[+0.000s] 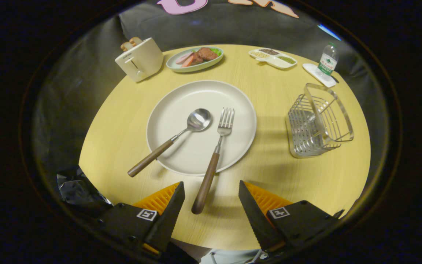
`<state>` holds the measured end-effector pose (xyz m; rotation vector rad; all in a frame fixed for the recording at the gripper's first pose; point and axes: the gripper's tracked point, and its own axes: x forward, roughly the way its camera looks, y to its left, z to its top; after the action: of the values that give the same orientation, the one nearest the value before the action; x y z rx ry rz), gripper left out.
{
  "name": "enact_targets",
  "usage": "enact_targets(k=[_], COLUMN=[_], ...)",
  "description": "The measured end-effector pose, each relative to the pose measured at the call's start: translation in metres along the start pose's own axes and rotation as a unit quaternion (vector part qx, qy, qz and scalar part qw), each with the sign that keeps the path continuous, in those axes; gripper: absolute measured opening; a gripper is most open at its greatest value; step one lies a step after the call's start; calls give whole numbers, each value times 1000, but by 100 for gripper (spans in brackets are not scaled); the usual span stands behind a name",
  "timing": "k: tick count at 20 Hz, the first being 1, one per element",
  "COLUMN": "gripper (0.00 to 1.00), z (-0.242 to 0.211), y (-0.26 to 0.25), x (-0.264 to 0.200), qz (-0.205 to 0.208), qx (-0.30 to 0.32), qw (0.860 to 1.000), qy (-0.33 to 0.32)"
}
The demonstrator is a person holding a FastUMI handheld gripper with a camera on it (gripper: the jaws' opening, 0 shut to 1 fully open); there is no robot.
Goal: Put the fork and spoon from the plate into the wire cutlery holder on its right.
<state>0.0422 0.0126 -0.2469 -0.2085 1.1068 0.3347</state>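
1. The claw (pixel 211 192) hangs wide open above the near edge of the round wooden tabletop (pixel 291 176), gripping nothing.
2. The end of the fork's (pixel 214 154) brown wooden handle lies between the two fingers; whether they touch it cannot be told.
3. The fork rests with its steel tines on the white plate (pixel 174 102) and its handle running over the near rim toward the claw.
4. The spoon (pixel 176 137) lies just left of the fork, bowl up near the plate's middle, its wooden handle slanting over the rim to the near left.
5. The wire cutlery holder (pixel 319 121) stands on the tabletop to the right of the plate, well apart from it.
6. At the far side, from left to right: a cream toaster (pixel 139 60) with bread in its slots, a dish of meat and vegetables (pixel 195 58), a divided tray of seasonings (pixel 272 58), and a plastic water bottle (pixel 328 59) standing on a white coaster (pixel 311 69).
7. Something crumpled, dark and shiny (pixel 77 189) lies beside the left finger.
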Motion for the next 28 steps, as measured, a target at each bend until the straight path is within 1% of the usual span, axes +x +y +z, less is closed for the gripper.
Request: enact_targets(k=[2, 4, 8, 9, 10, 12, 14, 16, 21, 25, 28], gripper=[91, 73, 36, 27, 22, 11, 11, 4, 4, 4, 4], z=[-3, -5, -6, -9, -9, -10, -13, -16, -12, -2, 3], y=[2, 1, -2, -6, -3, -5, -7, -12, -19, -35, -54], x=[4, 10, 14, 18, 15, 11, 7, 0, -30, -69, -99], qz=[4, 2, -3, -12, -4, -11, -16, -24, -28, -32, -44], qx=[-3, -4, 15, 20, 25, 24, 14, 12, 23, 51, 70], qw=[1000, 999, 999, 998, 997, 997, 997, 996, 997, 997, 996], qy=[18, 32, 50, 62, 70, 77, 79, 83, 68, 50, 42])
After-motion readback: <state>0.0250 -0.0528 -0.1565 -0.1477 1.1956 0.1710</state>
